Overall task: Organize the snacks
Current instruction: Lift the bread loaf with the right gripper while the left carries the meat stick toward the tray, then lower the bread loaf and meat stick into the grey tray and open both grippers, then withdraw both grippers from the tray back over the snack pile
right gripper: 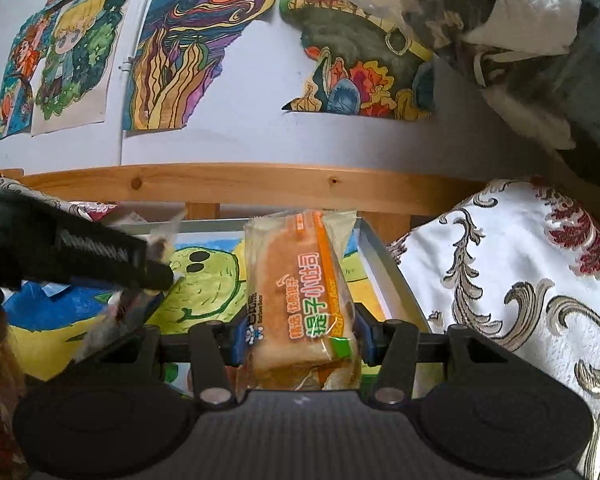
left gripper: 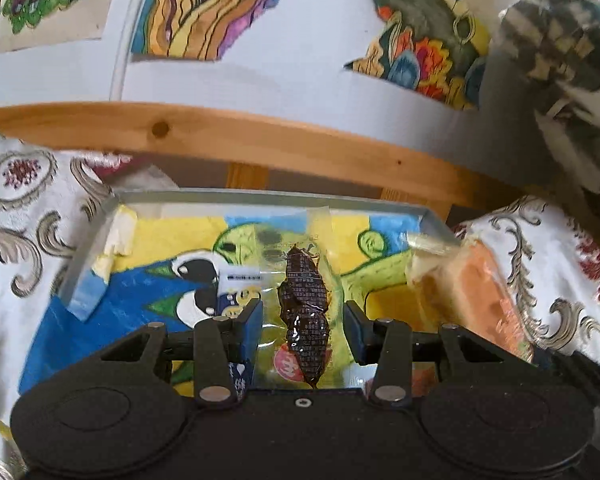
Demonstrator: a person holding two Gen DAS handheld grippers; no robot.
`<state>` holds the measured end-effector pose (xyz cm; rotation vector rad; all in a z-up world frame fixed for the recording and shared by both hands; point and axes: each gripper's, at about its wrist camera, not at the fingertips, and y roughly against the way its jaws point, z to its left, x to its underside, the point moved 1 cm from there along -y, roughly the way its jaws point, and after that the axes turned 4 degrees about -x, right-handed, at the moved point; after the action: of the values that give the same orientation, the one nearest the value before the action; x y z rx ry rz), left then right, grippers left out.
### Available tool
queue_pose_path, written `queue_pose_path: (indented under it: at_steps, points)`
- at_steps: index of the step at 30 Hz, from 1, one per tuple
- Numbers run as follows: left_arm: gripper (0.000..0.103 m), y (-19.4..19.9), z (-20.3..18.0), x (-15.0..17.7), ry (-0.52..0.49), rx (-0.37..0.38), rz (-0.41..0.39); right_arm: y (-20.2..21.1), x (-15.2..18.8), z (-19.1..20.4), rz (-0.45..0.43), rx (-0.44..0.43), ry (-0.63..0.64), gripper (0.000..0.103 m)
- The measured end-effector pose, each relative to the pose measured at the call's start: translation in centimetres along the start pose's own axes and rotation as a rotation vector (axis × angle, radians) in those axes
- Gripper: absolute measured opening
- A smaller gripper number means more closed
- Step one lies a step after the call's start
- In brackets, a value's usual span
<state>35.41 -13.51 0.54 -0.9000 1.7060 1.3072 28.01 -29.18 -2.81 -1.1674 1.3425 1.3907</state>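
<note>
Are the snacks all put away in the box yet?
Not yet. No snack clearly rests loose in the tray. The left gripper is open around a dark snack packet; the right gripper holds a bread packet over the tray. Both still need setting down.

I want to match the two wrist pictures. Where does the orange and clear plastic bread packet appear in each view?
Left wrist view: the orange and clear plastic bread packet is at the right, blurred, over the right wall of the shallow grey tray.
Right wrist view: the packet is in the centre, clamped between the right gripper fingers.
Shared landmark: the tray's green and yellow drawing.
</note>
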Motion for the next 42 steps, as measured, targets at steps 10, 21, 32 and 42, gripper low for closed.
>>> queue_pose_path:
  at_steps: [10, 21, 32, 42]
  points:
    - [0.046, -1.3, 0.4, 1.0, 0.044, -0.011, 0.069, 0.2, 0.0, -0.2, 0.005, 0.019, -0.027, 0.057]
    - [0.076, 0.3, 0.9, 0.2, 0.097, -0.034, 0.066, 1.9, -0.6, 0.0, -0.009, 0.051, 0.022, 0.079]
    - [0.1, 7.7, 1.7, -2.1, 0.117, -0.034, -0.036, 8.1, -3.9, 0.7, -0.09, 0.086, 0.074, 0.103]
    - [0.102, 15.8, 2.7, -2.1, 0.103, -0.07, -0.12, 14.7, -5.7, 1.9, -0.11, 0.095, 0.052, 0.103]
